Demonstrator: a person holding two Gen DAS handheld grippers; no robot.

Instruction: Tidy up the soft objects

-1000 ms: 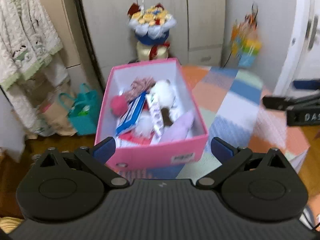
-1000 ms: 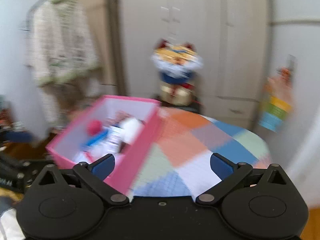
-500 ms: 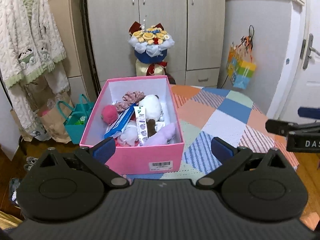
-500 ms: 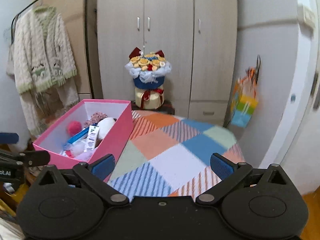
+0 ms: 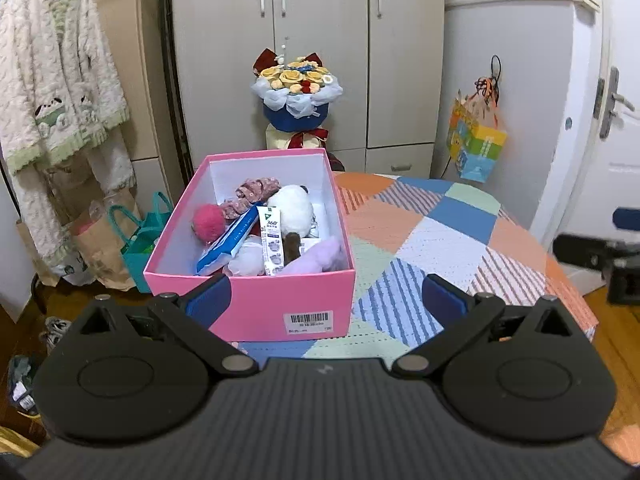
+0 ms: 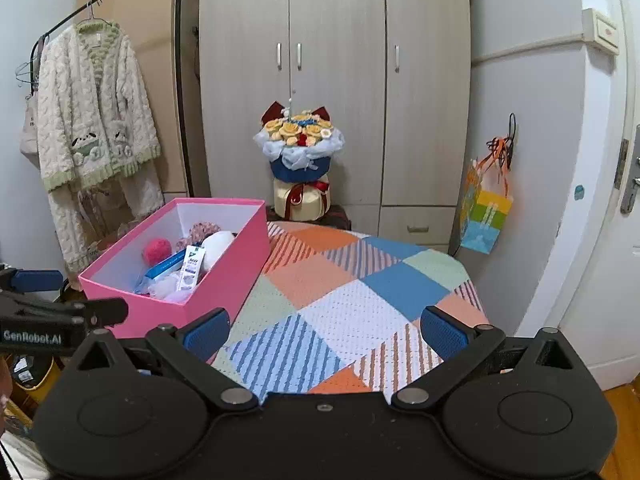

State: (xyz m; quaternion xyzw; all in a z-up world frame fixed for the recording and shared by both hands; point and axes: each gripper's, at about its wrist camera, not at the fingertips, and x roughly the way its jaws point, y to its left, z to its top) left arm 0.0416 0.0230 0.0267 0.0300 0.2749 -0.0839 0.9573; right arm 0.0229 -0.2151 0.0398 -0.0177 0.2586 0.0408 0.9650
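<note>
A pink box (image 5: 256,312) (image 6: 224,280) stands on the left side of a table covered with a patchwork cloth (image 5: 432,240) (image 6: 340,300). Inside lie a pink pompom (image 5: 208,224), a white plush toy (image 5: 292,208), a lilac soft piece (image 5: 316,258), a floral scrunchie (image 5: 256,190), a blue packet (image 5: 232,240) and a white tube (image 5: 270,240). My left gripper (image 5: 326,298) hangs open just in front of the box, holding nothing. My right gripper (image 6: 326,332) stands open over the cloth, right of the box, also empty.
A flower bouquet (image 5: 296,92) stands behind the table before a wardrobe (image 6: 332,80). A fluffy cardigan (image 5: 56,92) hangs on a rack at left, with bags (image 5: 136,236) on the floor. A colourful gift bag (image 5: 476,144) hangs by the door (image 5: 616,120) at right.
Both grippers have pulled back and risen from the table, so the box looks smaller and farther. The views have gone from blurred to steady. Both grippers stay open.
</note>
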